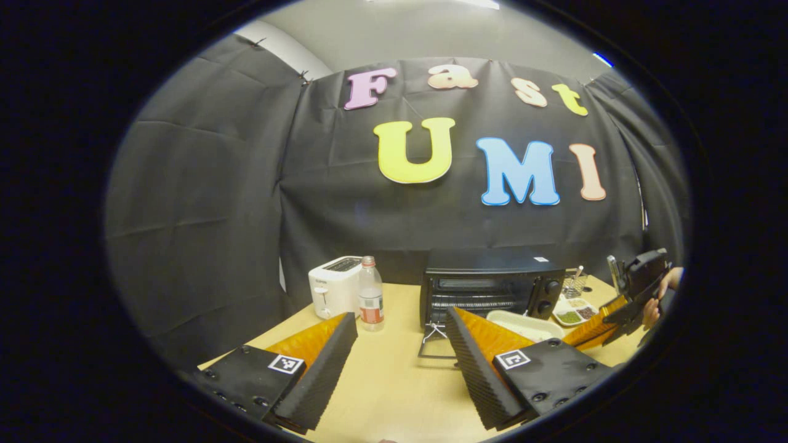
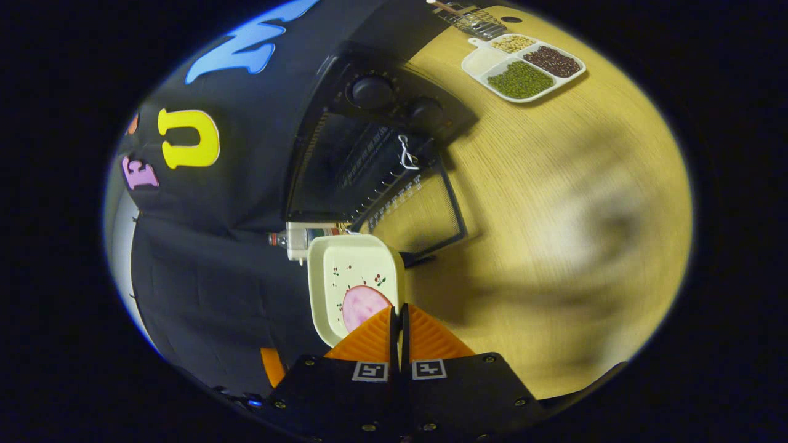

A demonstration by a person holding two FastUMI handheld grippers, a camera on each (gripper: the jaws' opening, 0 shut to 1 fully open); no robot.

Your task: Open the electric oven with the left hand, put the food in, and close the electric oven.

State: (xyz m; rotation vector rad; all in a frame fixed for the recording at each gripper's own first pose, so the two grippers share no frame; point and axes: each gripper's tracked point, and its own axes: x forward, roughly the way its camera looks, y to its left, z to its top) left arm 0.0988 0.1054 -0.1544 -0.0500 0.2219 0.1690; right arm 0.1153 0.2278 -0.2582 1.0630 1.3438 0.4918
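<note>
With its door (image 2: 425,206) dropped flat onto the worktop (image 2: 554,203), the electric oven (image 1: 489,286) stands open, bare wood in front. Right gripper (image 2: 398,317) jaws pinch the rim of the dish (image 2: 345,271) holding a ham slice (image 2: 362,304), just beside the door's edge. Left gripper (image 1: 400,360) jaws spread wide, empty. Toaster (image 1: 332,284) and bottle (image 1: 370,294) left of oven; bean tray (image 2: 523,58) right.

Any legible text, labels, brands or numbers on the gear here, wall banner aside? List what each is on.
No text is legible.
Label on the clear plastic bottle with red cap: too blurred to read.
Front mark on the white toaster: too small.
Door print and top sticker on the black electric oven: too small.
Square tags on the left gripper: coded patterns, no words.
</note>
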